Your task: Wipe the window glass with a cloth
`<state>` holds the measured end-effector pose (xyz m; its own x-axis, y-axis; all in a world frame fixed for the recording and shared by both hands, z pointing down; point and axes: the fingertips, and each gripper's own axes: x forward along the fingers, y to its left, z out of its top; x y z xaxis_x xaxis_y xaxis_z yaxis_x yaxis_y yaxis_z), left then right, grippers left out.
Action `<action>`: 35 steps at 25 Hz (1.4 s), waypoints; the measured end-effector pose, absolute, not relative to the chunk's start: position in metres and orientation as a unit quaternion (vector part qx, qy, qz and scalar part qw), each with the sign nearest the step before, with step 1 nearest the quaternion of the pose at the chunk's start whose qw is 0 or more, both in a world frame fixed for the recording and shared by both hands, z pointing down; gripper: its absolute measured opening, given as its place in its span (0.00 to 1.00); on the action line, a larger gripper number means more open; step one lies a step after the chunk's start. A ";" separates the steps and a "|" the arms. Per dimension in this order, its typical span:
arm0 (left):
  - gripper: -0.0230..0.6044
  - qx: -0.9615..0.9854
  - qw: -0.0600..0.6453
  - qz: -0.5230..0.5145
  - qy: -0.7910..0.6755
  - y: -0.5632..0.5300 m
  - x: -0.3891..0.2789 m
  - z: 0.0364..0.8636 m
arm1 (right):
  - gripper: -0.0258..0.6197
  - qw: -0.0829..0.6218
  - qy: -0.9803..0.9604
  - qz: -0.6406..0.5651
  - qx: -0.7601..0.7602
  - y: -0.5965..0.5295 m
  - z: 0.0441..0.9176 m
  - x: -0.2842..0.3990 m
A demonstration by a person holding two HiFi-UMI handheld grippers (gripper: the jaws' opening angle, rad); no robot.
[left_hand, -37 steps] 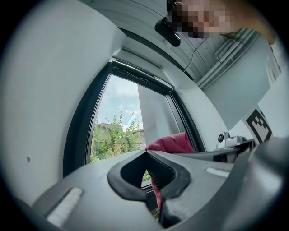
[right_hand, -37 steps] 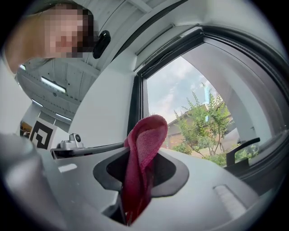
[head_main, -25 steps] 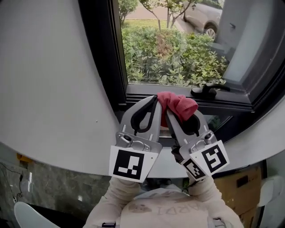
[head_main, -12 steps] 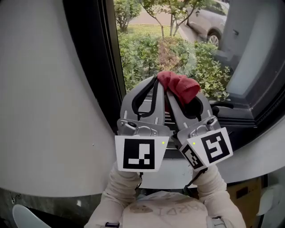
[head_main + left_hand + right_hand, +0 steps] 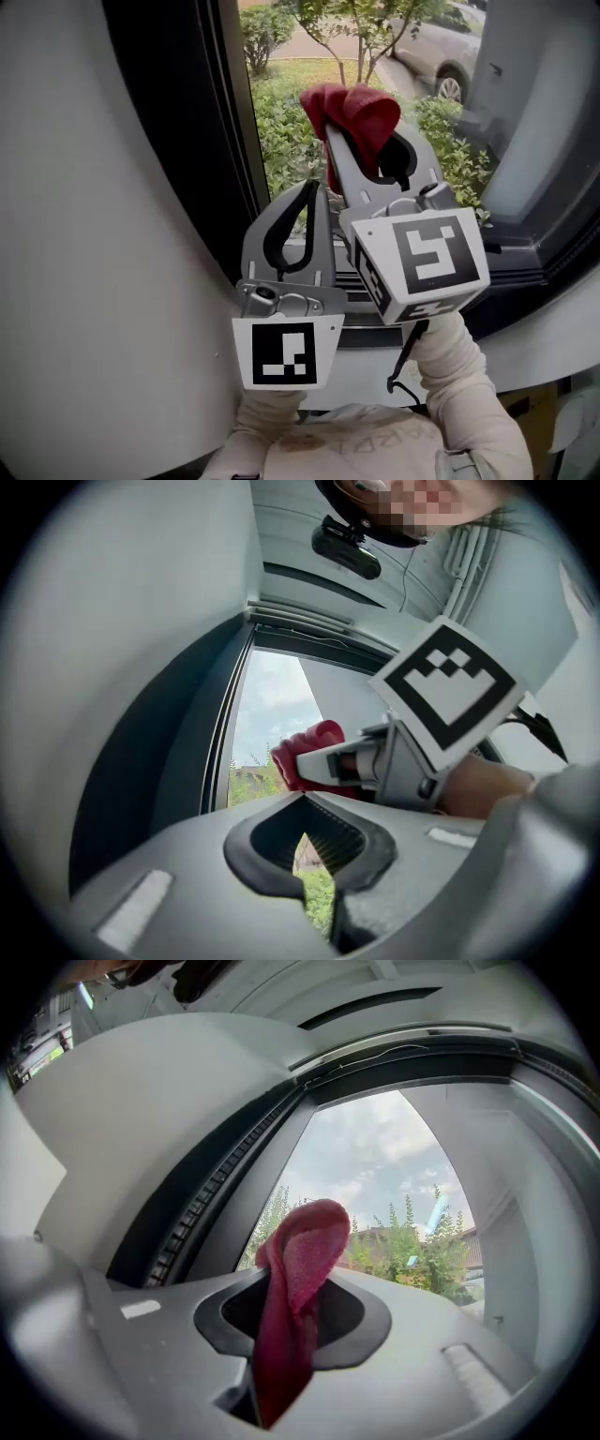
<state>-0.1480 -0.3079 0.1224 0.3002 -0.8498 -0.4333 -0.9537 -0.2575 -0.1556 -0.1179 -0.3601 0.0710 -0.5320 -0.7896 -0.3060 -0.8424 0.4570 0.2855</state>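
Head view, left to right. Pale curved wall (image 5: 75, 234) fills the 9 o'clock side, and the dark window frame (image 5: 187, 141) runs up beside it toward 11 o'clock. Left gripper (image 5: 315, 192) sits at centre, about 7 o'clock from the other tool. Its jaws are drawn together with only a thin slit between the pads, and nothing is held. In its own view green foliage shows through that slit. Right gripper (image 5: 292, 1330) is raised higher, toward 12 o'clock, with its marker cube facing the camera. Its jaws are clamped on the red cloth (image 5: 354, 111), which runs down between the pads and bunches in a folded lump above the tips. The cloth is in front of the window glass (image 5: 281, 112), upper centre of the pane; contact with the glass cannot be determined. Through the pane: shrubs (image 5: 281, 155), and a parked car (image 5: 441, 47) at 1 o'clock. Sleeved forearms enter from 6 o'clock.
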 end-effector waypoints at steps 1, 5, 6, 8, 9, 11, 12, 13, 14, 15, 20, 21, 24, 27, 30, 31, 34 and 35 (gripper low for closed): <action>0.04 -0.784 0.193 0.132 0.575 -0.308 -0.152 0.123 | 0.22 0.060 0.851 0.206 -0.480 -0.361 0.064 -0.125; 0.04 -0.787 0.185 0.135 0.572 -0.307 -0.155 0.123 | 0.22 0.046 0.842 0.219 -0.490 -0.363 0.048 -0.137; 0.04 -0.788 0.186 0.135 0.572 -0.308 -0.152 0.124 | 0.22 0.046 0.839 0.226 -0.492 -0.363 0.048 -0.135; 0.04 -0.788 0.188 0.132 0.571 -0.310 -0.149 0.127 | 0.22 0.049 0.837 0.231 -0.494 -0.365 0.053 -0.131; 0.04 -0.788 0.189 0.131 0.572 -0.311 -0.149 0.129 | 0.22 0.048 0.837 0.230 -0.493 -0.366 0.057 -0.130; 0.04 -0.785 0.191 0.130 0.575 -0.311 -0.150 0.130 | 0.22 0.046 0.838 0.228 -0.494 -0.368 0.061 -0.127; 0.04 -0.784 0.192 0.130 0.576 -0.311 -0.150 0.130 | 0.22 0.045 0.838 0.227 -0.495 -0.368 0.062 -0.124; 0.04 -0.783 0.192 0.132 0.577 -0.310 -0.149 0.129 | 0.22 0.046 0.838 0.224 -0.495 -0.368 0.061 -0.119; 0.04 -0.783 0.193 0.133 0.577 -0.309 -0.147 0.128 | 0.22 0.049 0.838 0.223 -0.495 -0.368 0.061 -0.113; 0.04 -0.782 0.194 0.134 0.577 -0.309 -0.145 0.127 | 0.22 0.053 0.838 0.223 -0.495 -0.368 0.060 -0.106; 0.04 -0.781 0.196 0.130 0.579 -0.312 -0.123 0.123 | 0.22 0.058 0.828 0.228 -0.509 -0.368 0.055 -0.063; 0.04 -0.782 0.195 0.131 0.578 -0.313 -0.118 0.122 | 0.22 0.060 0.824 0.228 -0.516 -0.368 0.053 -0.052; 0.04 -0.784 0.193 0.135 0.574 -0.316 -0.104 0.118 | 0.22 0.068 0.814 0.232 -0.528 -0.369 0.049 -0.020; 0.04 -0.787 0.195 0.137 0.570 -0.318 -0.087 0.114 | 0.22 0.069 0.801 0.237 -0.545 -0.369 0.047 0.011; 0.04 -0.790 0.198 0.138 0.564 -0.319 -0.067 0.112 | 0.22 0.067 0.780 0.241 -0.573 -0.369 0.045 0.047; 0.04 -0.792 0.197 0.138 0.561 -0.320 -0.061 0.112 | 0.22 0.066 0.773 0.242 -0.583 -0.369 0.045 0.059; 0.04 -0.797 0.197 0.139 0.554 -0.322 -0.046 0.114 | 0.22 0.064 0.758 0.242 -0.603 -0.369 0.045 0.089; 0.04 -0.799 0.197 0.139 0.552 -0.323 -0.043 0.114 | 0.22 0.063 0.753 0.242 -0.609 -0.370 0.044 0.096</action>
<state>-0.0429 -0.3233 0.1140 0.3532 -0.8266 -0.4382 -0.9355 -0.3143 -0.1613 0.0964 -0.3697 0.0439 -0.2503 -0.8864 -0.3894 -0.9472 0.1409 0.2881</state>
